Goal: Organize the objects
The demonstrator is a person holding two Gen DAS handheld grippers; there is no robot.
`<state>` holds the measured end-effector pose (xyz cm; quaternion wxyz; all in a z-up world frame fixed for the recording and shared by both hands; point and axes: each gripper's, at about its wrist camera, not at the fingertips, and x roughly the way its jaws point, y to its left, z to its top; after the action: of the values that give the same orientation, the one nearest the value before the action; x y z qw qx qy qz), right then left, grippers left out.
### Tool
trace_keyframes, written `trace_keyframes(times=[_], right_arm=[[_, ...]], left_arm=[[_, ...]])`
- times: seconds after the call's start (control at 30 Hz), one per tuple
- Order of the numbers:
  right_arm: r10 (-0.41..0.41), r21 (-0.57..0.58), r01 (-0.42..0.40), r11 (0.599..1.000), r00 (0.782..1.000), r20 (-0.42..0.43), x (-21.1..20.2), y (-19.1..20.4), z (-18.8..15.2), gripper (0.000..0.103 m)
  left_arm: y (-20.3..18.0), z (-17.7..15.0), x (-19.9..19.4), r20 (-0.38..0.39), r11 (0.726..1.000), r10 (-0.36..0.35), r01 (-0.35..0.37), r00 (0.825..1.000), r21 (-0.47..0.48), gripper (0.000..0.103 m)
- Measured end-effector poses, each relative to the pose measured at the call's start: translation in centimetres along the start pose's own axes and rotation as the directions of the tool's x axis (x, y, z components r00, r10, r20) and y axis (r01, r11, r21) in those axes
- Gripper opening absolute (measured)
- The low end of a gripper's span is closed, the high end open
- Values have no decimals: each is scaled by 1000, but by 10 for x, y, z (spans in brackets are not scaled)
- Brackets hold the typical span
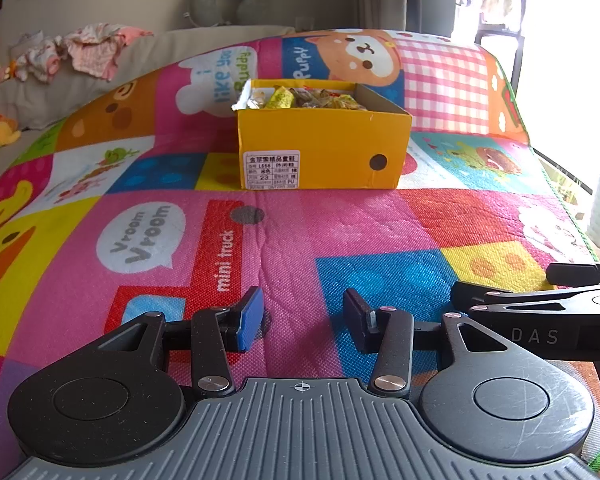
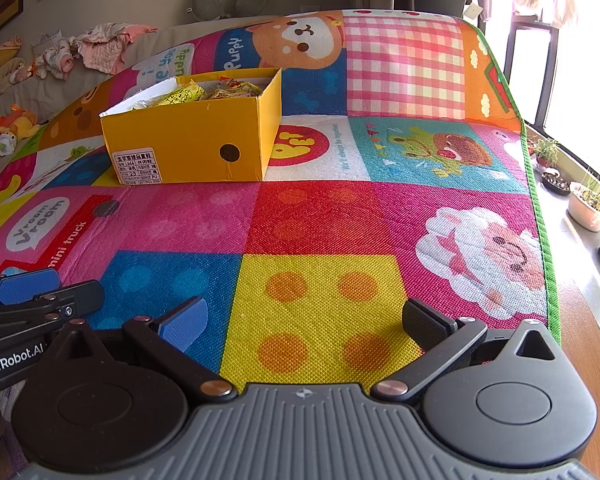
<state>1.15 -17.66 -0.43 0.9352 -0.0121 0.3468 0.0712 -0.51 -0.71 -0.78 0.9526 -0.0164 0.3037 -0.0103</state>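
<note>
A: Where do we stand? Both of our grippers sit low over the near end of the play mat (image 2: 320,216), side by side, and neither holds anything.

B: Right. Our left gripper (image 1: 304,318) has its jaws apart with a modest gap and only mat between them. Our right gripper (image 2: 316,322) has its jaws spread much wider, also with nothing between.

A: And the things to organize?

B: We see them in the yellow box (image 1: 320,148), which stands well ahead of us toward the middle of the mat, its top open and snack packets (image 1: 300,98) heaped inside. We judge nothing loose is left on the mat, so the sorting looks largely done or not begun; we can't tell which.

A: Why hang back here?

B: Probably a resting pose: clear of the box, jaws ready.

A: What does each view add?

B: The left view faces the labelled end of the box squarely. The right view catches it from an angle, showing a long side too, plus potted plants (image 2: 588,204) on the floor by the window. Both show clothes (image 2: 96,48) piled at the back.
</note>
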Motion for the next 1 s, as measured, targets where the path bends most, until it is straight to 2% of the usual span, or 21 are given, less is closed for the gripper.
trace_keyframes(times=[1.0], right_arm=[[0,0,0,1000,1000,0,0,0,0,103]], left_arm=[[-2,0,1,-1,1000,0,0,1000,0,49]])
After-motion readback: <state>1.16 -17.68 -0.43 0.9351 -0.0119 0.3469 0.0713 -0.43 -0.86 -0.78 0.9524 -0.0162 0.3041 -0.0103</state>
